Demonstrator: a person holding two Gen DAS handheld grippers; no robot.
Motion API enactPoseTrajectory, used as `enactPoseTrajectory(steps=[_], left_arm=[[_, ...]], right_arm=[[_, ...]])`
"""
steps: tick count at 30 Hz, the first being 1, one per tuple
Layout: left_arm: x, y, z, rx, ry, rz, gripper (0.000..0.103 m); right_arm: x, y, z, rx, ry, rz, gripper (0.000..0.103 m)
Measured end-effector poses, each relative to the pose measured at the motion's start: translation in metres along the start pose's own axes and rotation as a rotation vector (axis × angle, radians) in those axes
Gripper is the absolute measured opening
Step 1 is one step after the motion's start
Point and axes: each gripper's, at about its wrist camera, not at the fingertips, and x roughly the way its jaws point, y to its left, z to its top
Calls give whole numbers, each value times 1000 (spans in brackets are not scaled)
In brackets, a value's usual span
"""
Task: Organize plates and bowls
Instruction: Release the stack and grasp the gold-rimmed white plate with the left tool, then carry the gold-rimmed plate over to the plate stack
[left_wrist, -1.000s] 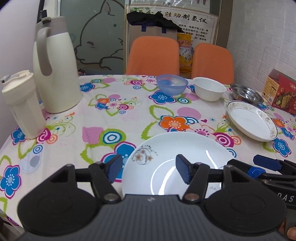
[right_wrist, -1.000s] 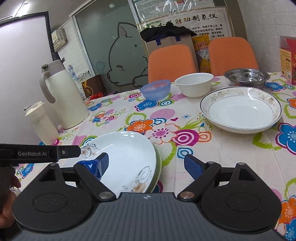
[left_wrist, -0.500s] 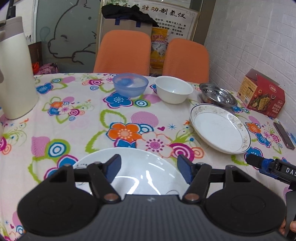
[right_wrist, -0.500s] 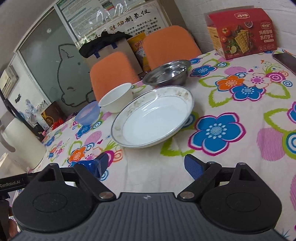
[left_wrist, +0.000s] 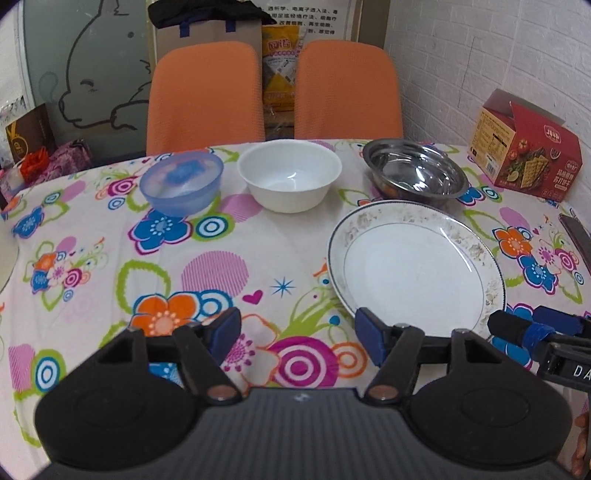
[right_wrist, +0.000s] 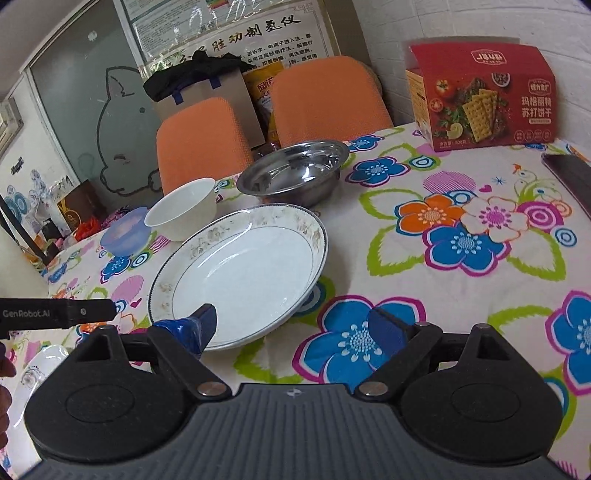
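Observation:
A gold-patterned deep plate (left_wrist: 415, 264) lies on the flowered table; it also shows in the right wrist view (right_wrist: 242, 273). Behind it stand a steel bowl (left_wrist: 415, 173) (right_wrist: 295, 173), a white bowl (left_wrist: 290, 179) (right_wrist: 183, 208) and a blue plastic bowl (left_wrist: 183, 181) (right_wrist: 125, 230). My left gripper (left_wrist: 297, 336) is open and empty over the cloth, left of the plate's near rim. My right gripper (right_wrist: 295, 326) is open, its jaws either side of the plate's near right rim. A white plate's edge (right_wrist: 40, 360) shows at far left.
A red cracker box (left_wrist: 526, 151) (right_wrist: 480, 94) stands at the back right by the brick wall. A dark phone (right_wrist: 570, 177) lies on the table's right side. Two orange chairs (left_wrist: 205, 96) stand behind the table.
Both grippers have swung right and forward, away from the white plate near the front left, towards the gold-patterned plate. The thermos and cup have left the left view.

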Motion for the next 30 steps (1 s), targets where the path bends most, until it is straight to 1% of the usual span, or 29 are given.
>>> enactPoseTrajectory(steps=[3,9,11,21,24,27,30], left_arm=[[14,-11,8,30,20,16,67],[31,-19,20,47,48,15,67],[37,-21,23,51,58,13,67],[77,-24,33,19,148,-76,67],[84,-25,36,13,136,-100,67],[86,-26,37,21,122,-105,67],[86,-26,37,25,112,-113,67]], right_arm=[[11,1,9,-49,14,-3,76],[27,0,27,-110,15,0,76],[34,0,31,-130,21,-14,76],[67,-4,36,-190,84,-50,76],[74,1,35,-212,98,-42,76],[79,9,34,-254,98,-44,76],[81,12,34,-259,97,-27,77]])
